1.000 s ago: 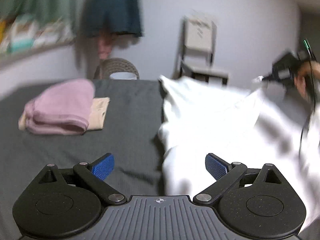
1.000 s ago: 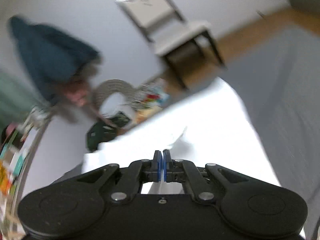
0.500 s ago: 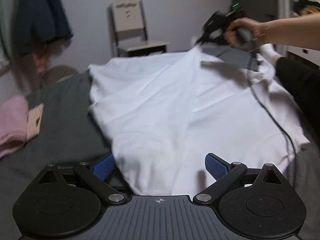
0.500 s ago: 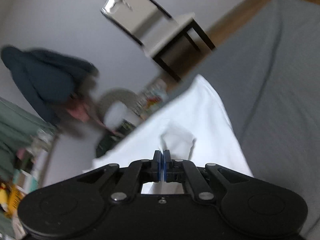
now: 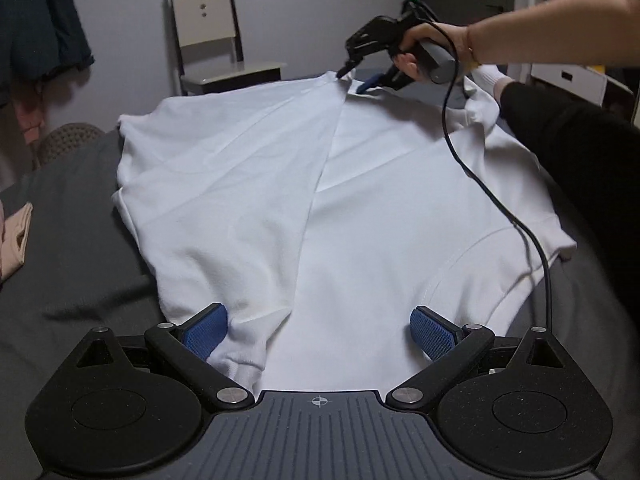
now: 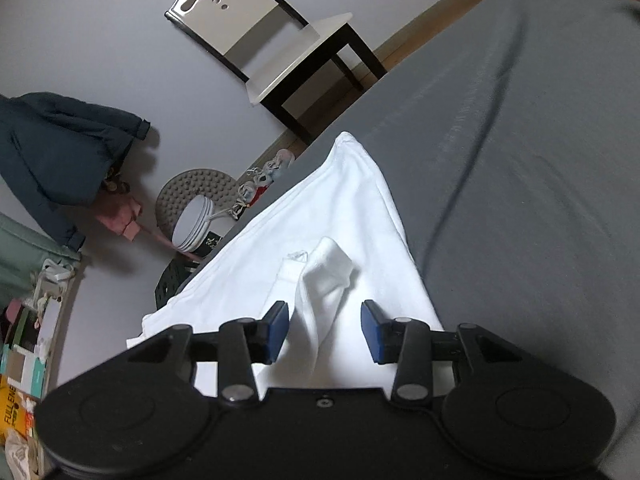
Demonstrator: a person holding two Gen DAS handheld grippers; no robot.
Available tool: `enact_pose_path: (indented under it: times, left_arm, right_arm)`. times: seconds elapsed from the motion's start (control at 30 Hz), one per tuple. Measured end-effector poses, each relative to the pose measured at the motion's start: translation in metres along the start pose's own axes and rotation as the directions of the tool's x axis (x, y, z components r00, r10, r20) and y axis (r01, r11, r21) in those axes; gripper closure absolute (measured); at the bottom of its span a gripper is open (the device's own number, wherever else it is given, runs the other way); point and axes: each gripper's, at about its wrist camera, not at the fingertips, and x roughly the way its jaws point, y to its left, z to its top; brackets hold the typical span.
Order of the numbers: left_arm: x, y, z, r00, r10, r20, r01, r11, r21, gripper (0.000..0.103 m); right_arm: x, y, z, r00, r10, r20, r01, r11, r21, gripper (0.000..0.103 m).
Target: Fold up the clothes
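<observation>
Now the white shirt (image 5: 360, 200) is lying spread on the grey bed (image 6: 520, 140); the left tool (image 5: 318, 328) is hovering wide open at its near hem, the right tool (image 6: 324, 326) is gaping, holding nothing, around a raised fold.

A home bedroom: a grey-sheeted bed (image 6: 520, 160), a wooden chair (image 6: 280, 52) against the plain wall, a dark jacket (image 6: 52, 152) hanging up, shoes (image 6: 260, 180) on the floor and cluttered shelves (image 6: 28, 344).

Shirt (image 5: 360, 208) flat on bed (image 5: 80, 248), chair (image 5: 216, 40) behind, folded stack (image 5: 14, 236) far left, prob. clothes.
</observation>
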Motion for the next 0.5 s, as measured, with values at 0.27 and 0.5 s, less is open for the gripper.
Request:
enact_pose_path:
  times: [0.27,0.5]
  left_arm:
    - [-0.001,0.002,-0.003,0.999,-0.034,-0.009,0.034,0.999,0.002,0.005]
    - [-0.003,0.004,-0.001,0.998,-0.065,-0.018,0.064,0.998,-0.011,0.005]
  right_arm:
    - [-0.004,0.047,0.005,0.992,0.125,-0.013,-0.125,0.991,-0.052,0.098]
    - [-0.006,0.040,0.010,0.988,0.136,0.068,-0.134,0.991,-0.030,0.098]
